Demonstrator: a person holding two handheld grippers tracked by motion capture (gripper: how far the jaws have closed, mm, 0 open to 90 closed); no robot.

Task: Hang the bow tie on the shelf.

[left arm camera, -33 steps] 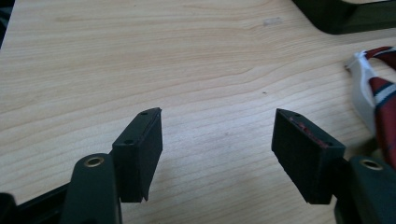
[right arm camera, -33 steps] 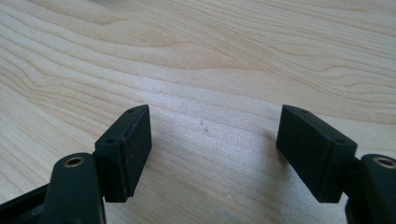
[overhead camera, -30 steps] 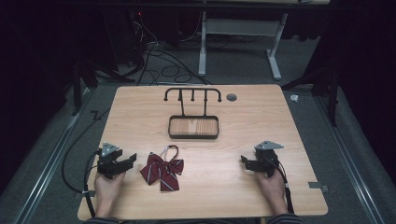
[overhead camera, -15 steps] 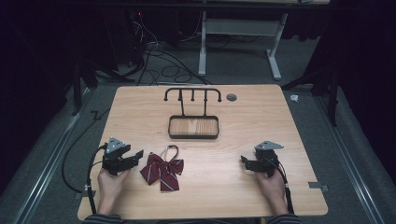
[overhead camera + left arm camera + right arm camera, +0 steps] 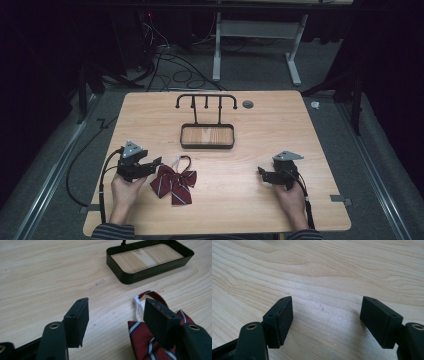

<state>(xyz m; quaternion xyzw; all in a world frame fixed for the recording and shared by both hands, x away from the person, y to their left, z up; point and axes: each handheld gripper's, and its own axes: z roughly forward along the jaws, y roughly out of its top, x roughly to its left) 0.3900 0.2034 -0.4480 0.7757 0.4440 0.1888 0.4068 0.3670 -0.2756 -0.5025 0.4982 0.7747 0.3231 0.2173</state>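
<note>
Early stage, by the look of it: nothing lifted, nothing hung, nothing placed.

Red striped bow tie (image 5: pixel 173 181) lying flat on the desk (image 5: pixel 300 130), near the front edge and left of centre, its white elastic loop (image 5: pixel 176 161) pointing toward the far side. From the left gripper view, bow tie (image 5: pixel 147 340) sitting low on the right, partly behind the right-hand finger, with bare wood in the gap between the two.

Left gripper (image 5: pixel 150 166) just beside the bow tie's left wing, aimed toward it, fingers (image 5: pixel 77 320) spread wide with only a slight narrowing just now, gripping nothing. No contact with the cloth to be made out.

Right gripper (image 5: pixel 262 174) well apart on the right side of the desk, resting low, fingers (image 5: pixel 280 320) also spread wide over plain wood, holding nothing.

Black stand with hooks (image 5: pixel 206 100) and its small tray (image 5: pixel 207 145) standing at the middle of the desk beyond the bow tie, hooks bare, wooden tray floor bare.

Judged from this: approach under way, grasp not yet made. Left to do, probably: closing on the bow tie or its loop, lifting it, carrying it to the stand, then hanging it on a hook or laying it in the tray; which of the two, impossible to tell.
</note>
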